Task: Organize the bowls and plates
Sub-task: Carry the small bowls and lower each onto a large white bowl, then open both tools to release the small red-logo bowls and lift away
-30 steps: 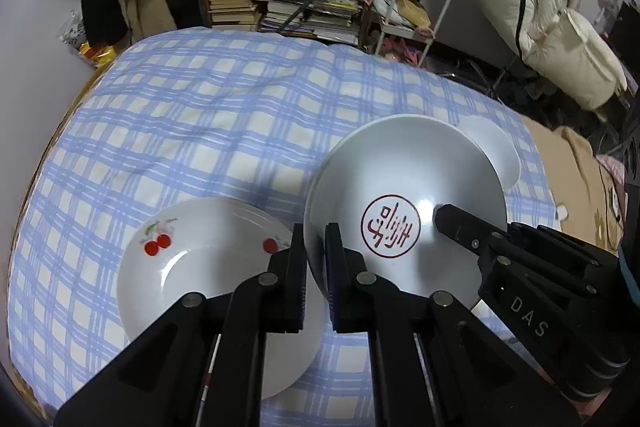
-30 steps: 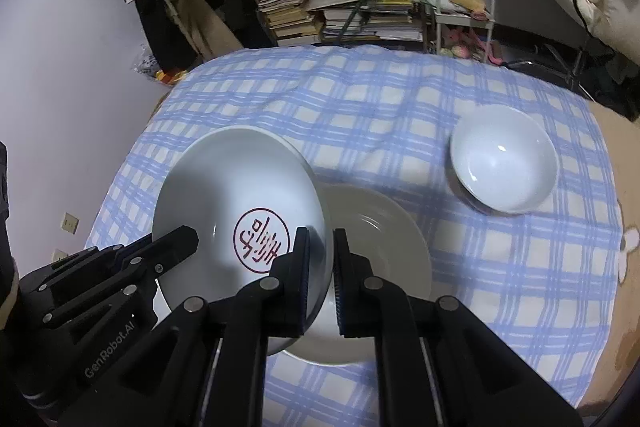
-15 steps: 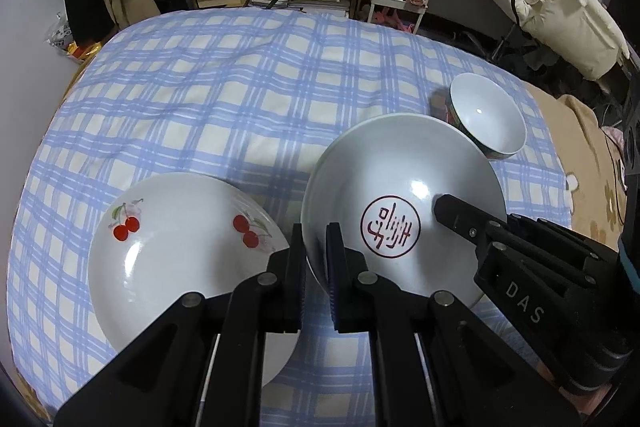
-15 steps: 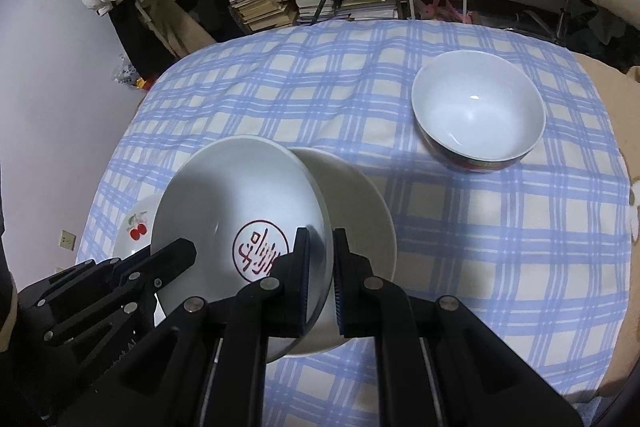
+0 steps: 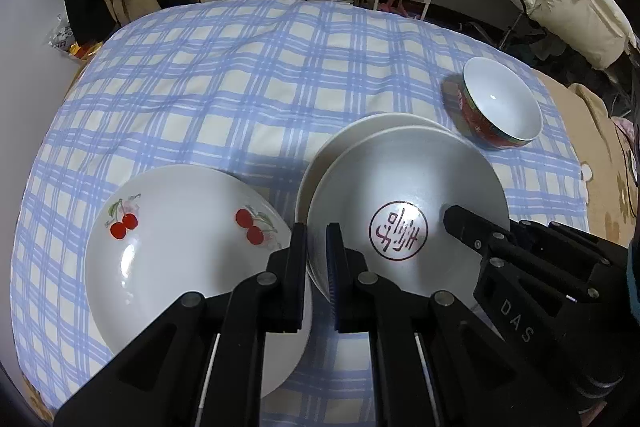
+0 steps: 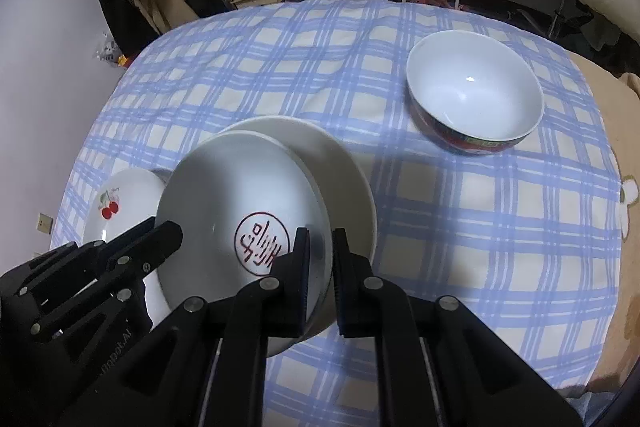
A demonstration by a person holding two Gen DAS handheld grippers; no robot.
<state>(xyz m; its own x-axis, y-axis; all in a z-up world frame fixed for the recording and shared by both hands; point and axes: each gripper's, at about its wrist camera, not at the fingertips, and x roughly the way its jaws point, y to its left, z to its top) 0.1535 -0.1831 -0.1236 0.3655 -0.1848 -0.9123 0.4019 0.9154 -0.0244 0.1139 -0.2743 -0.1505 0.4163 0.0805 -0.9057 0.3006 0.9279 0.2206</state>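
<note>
Both the left hand-held gripper (image 5: pixel 317 259) and right hand-held gripper (image 6: pixel 320 263) pinch the red-stamped plate (image 5: pixel 404 203), seemingly over a plain plate (image 6: pixel 340 163).

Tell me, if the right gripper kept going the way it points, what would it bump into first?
Probably the plain white plate lying on the checked tablecloth. The right gripper is clamped on the rim of the red-stamped plate, which it holds just above that plain one. How far apart they are is hard to tell.
</note>
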